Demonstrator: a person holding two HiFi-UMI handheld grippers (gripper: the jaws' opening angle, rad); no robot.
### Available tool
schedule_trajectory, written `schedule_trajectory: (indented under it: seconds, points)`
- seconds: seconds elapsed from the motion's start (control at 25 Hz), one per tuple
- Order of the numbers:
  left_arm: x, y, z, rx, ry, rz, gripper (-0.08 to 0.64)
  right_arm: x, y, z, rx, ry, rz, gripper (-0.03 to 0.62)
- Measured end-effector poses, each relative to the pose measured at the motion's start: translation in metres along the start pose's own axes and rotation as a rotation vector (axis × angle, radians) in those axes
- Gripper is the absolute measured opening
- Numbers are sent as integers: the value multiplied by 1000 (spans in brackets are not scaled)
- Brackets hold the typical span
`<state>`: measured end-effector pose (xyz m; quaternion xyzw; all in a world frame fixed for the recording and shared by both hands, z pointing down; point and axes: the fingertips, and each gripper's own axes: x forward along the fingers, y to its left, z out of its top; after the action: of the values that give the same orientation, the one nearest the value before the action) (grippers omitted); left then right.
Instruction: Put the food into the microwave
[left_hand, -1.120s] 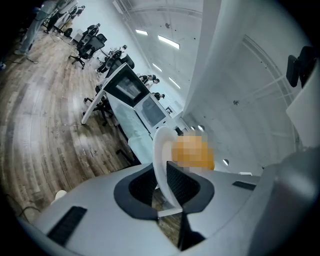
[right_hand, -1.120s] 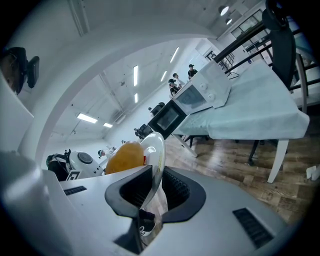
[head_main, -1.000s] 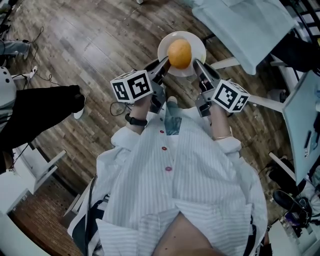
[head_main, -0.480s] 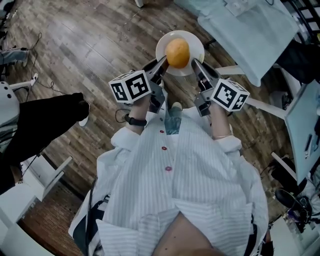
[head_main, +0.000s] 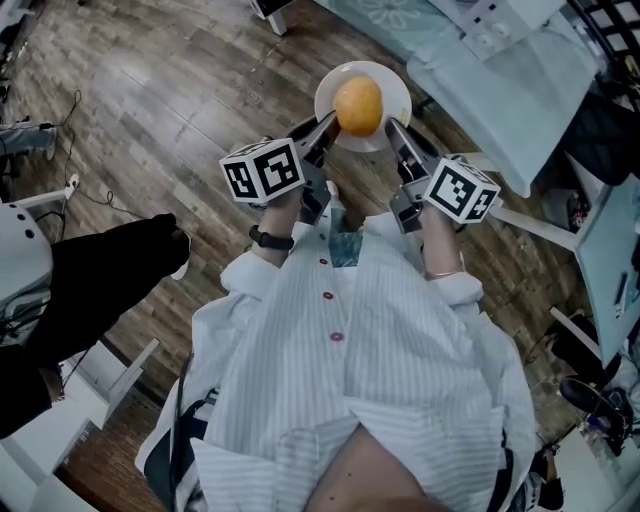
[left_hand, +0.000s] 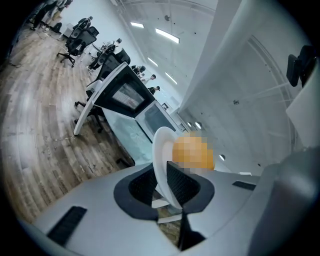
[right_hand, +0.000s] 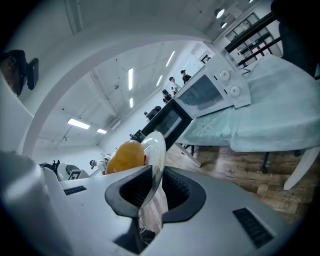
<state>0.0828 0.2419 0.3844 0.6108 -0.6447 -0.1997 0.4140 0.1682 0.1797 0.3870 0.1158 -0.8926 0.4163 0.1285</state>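
Head view looked steeply down on a person in a striped white shirt (head_main: 340, 370) holding a white plate (head_main: 396, 95) out in front, above a wood floor (head_main: 150, 120). A round orange food (head_main: 359, 105) sat at the plate's middle. The left gripper (head_main: 322, 133) met the plate's left edge and the right gripper (head_main: 396, 133) its right edge. Only this view showed both tools together.

The right gripper view alone showed a white microwave (right_hand: 205, 92) beyond the plate and well apart from it, standing on a table (right_hand: 265, 120) draped in pale cloth. The left gripper view showed office chairs (left_hand: 80, 37) far beyond the plate instead.

Each gripper view showed its jaws drawn close together, with one dark pad pressed on each face of the plate's thin rim. Both tools gripped the plate, and neither touched the food.

In the left gripper view the food appeared only as a blurred orange shape. A dark panel stood at the microwave's left side, and whether it was the door could not be told. From the head view, the plate's rim hid the pads' contact.
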Motion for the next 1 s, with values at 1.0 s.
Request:
schedule_trajectory:
  seconds: [1.0]
  points:
    - [68, 67, 74, 13, 90, -30, 54, 101, -34, 45, 78, -15, -56, 74]
